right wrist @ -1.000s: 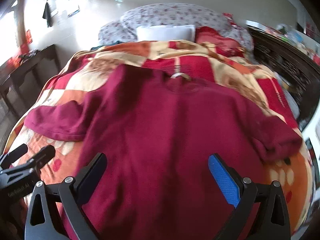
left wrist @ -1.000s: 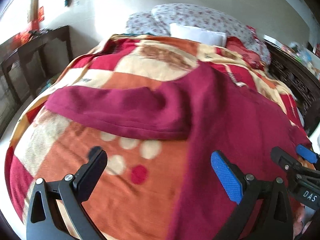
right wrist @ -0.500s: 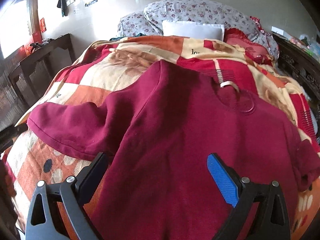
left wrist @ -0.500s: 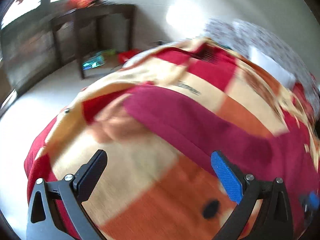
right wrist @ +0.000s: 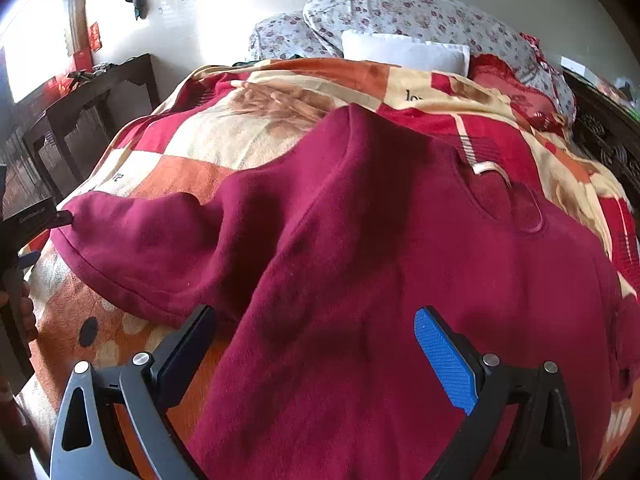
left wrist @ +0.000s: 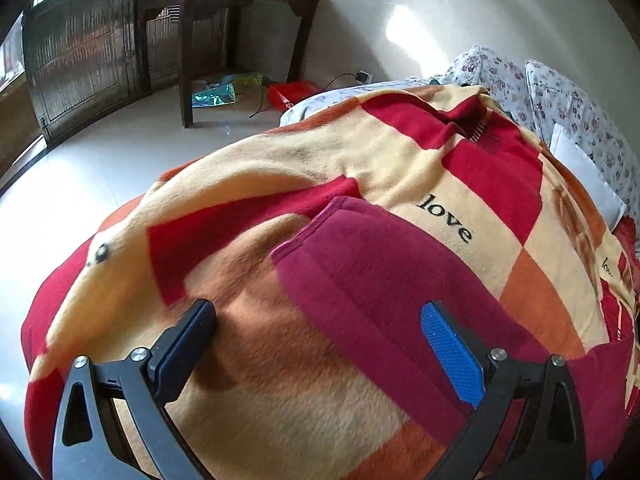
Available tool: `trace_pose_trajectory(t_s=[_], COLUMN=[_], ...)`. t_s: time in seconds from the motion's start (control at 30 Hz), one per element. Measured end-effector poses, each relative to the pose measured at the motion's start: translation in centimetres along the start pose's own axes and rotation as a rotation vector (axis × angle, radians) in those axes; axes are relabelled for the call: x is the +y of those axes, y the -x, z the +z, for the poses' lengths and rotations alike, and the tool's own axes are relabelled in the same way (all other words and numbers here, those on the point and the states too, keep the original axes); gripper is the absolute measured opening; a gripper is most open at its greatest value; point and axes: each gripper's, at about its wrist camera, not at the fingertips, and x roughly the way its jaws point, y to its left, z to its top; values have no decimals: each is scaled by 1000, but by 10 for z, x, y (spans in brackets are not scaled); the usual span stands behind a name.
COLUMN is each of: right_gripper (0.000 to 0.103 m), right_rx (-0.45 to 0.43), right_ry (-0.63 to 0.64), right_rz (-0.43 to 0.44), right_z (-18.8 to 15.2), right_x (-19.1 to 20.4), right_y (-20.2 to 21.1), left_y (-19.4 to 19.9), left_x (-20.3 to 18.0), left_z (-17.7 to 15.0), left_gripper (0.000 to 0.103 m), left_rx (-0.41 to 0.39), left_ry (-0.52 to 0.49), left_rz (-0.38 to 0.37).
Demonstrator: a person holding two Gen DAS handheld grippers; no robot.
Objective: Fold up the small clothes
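A dark red sweater lies spread flat on a patterned blanket on the bed, collar toward the pillows. Its left sleeve stretches out to the left, cuff end near the blanket's edge. My left gripper is open and hovers low over the sleeve's cuff end, one finger on each side of it. It also shows at the left edge of the right wrist view, at the sleeve's tip. My right gripper is open and empty over the sweater's lower body.
Floral pillows and a white pillow lie at the bed's head. A dark wooden table stands on the tiled floor left of the bed, with bags under it. A dark carved bed frame runs along the right side.
My left gripper has swung left from the sweater's body to the end of the left sleeve and come closer to it. My right gripper has shifted slightly closer to the sweater.
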Motion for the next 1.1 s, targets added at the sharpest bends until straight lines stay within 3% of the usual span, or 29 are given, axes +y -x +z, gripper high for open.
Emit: trace_pose_trajectory(t_s=[0.1, 0.2, 0.3, 0.37, 0.4, 0.5, 0.8, 1.1], right_gripper=[89, 84, 84, 84, 84, 84, 84, 84], right_rx=[14, 33, 35, 27, 23, 12, -26, -73], right_ry=[12, 2, -13, -32, -41, -72, -101, -147], right_rz=[-4, 14, 28, 35, 38, 43, 59, 49], right_z=[2, 1, -1, -1, -1, -1, 0, 1], right_x=[3, 3, -1, -4, -7, -15, -30, -61], right_y=[-7, -13, -12, -8, -7, 1, 29, 59], left_y=[-4, -4, -1, 7, 12, 31, 109, 139], left_x=[-3, -6, -7, -8, -7, -9, -58, -119], left_z=[1, 0, 1, 1, 1, -1, -21, -59], left_gripper=[92, 79, 49, 19, 14, 11, 10, 10], left_rx=[-6, -22, -37, -52, -58, -83, -157, -135], left_ry=[-3, -19, -24, -16, -6, 7, -122, -269], left_rz=[0, -7, -33, -43, -65, -129, -334, -419])
